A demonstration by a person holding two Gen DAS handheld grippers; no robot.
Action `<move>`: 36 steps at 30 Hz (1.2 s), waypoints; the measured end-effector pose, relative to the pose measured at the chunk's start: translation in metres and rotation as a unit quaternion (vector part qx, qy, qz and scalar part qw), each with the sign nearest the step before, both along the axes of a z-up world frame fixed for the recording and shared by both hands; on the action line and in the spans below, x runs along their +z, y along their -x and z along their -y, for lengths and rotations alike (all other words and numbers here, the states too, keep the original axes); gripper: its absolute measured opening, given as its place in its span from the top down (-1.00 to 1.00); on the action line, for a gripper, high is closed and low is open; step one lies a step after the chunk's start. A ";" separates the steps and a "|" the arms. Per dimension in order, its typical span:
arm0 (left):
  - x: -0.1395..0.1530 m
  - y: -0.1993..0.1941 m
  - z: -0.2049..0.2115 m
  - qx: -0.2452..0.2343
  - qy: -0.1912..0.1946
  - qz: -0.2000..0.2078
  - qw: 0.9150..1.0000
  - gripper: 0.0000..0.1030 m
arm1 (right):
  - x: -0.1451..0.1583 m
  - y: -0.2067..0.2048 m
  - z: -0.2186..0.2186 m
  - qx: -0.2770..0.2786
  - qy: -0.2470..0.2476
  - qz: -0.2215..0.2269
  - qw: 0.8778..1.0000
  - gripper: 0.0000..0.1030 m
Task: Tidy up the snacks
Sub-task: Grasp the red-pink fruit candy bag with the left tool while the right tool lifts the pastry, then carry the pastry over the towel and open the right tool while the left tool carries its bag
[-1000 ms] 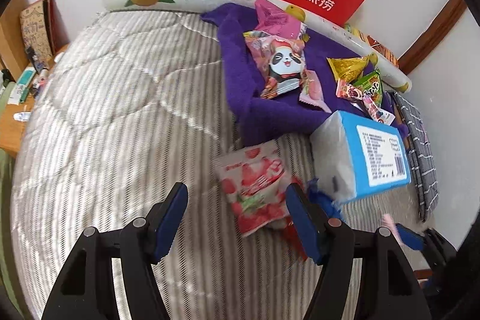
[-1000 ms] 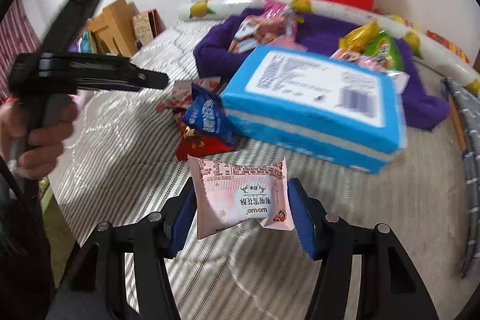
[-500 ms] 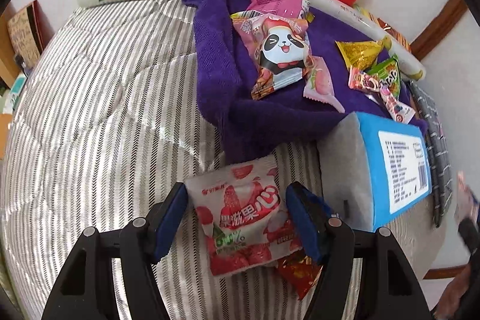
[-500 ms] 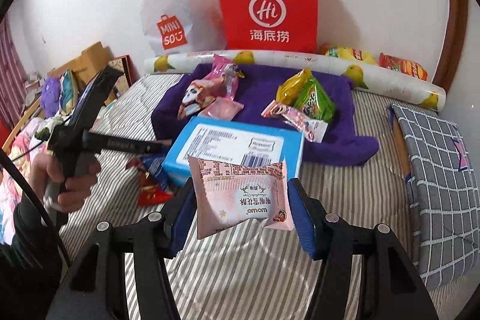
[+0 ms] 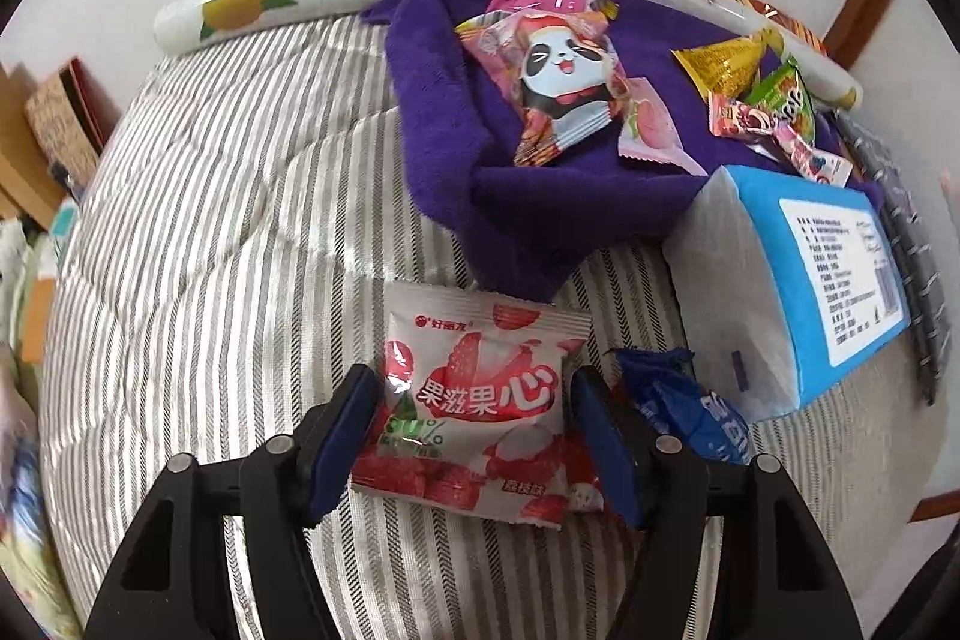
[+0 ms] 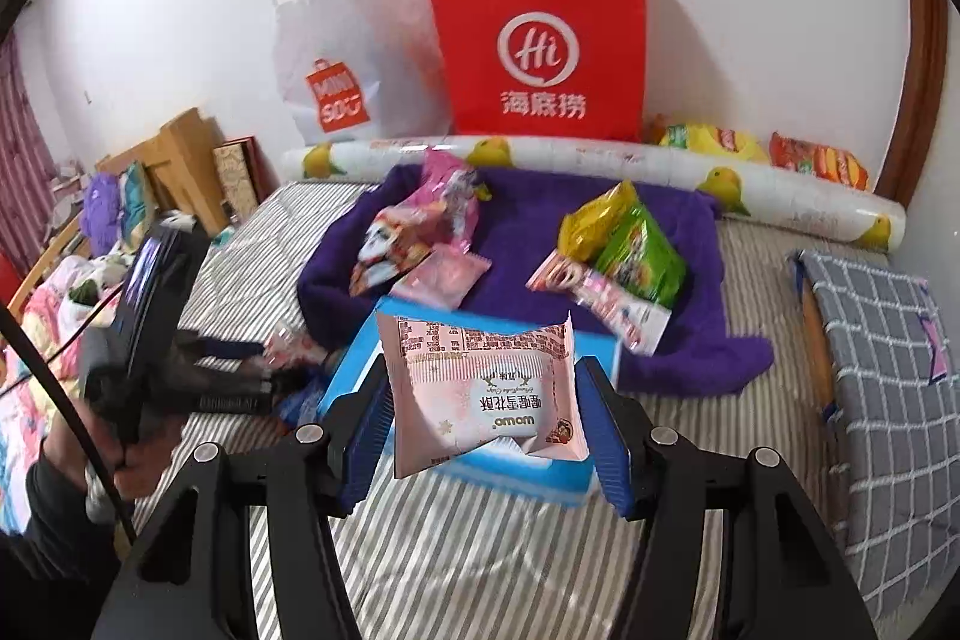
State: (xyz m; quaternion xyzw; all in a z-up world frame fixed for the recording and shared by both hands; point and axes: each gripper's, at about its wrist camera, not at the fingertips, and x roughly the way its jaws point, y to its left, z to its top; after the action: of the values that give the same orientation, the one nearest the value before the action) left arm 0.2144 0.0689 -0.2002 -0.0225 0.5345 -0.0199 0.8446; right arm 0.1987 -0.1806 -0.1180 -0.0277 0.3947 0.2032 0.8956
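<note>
My left gripper [image 5: 474, 394] is open and straddles a red-and-white strawberry snack packet [image 5: 480, 400] lying on the striped bed [image 5: 240, 196]. A blue wrapper [image 5: 690, 406] lies just right of it. My right gripper [image 6: 486, 400] is shut on a pink snack packet [image 6: 486, 388] and holds it in the air above a blue tissue pack [image 6: 522, 466]. A purple towel [image 6: 522, 220] carries several snacks: a panda packet [image 5: 558, 82], a pink packet [image 5: 648, 130], yellow and green packets [image 6: 624, 238]. The left gripper also shows in the right wrist view [image 6: 240, 370].
A red paper bag [image 6: 540, 40] and a white Miniso bag [image 6: 342, 58] lean on the wall behind a rolled lemon-print mat [image 6: 600, 160]. A grey checked cushion [image 6: 888, 370] lies at the right. Wooden furniture [image 6: 180, 160] stands left of the bed.
My left gripper has moved forward and down so the strawberry packet now sits between its fingers. My right gripper has lifted and pulled back with the pink packet.
</note>
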 end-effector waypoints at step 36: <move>0.056 -0.011 -0.061 0.048 0.066 0.055 0.995 -0.03 | -0.079 -0.151 -0.060 -0.006 0.085 -0.121 0.989 -0.43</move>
State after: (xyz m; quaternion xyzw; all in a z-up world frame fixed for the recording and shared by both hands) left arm 0.2252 0.1303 -0.1441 -0.1028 0.4827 -0.0164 0.8696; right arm 0.3497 -0.1209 -0.1969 -0.0768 0.5158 0.1655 0.8370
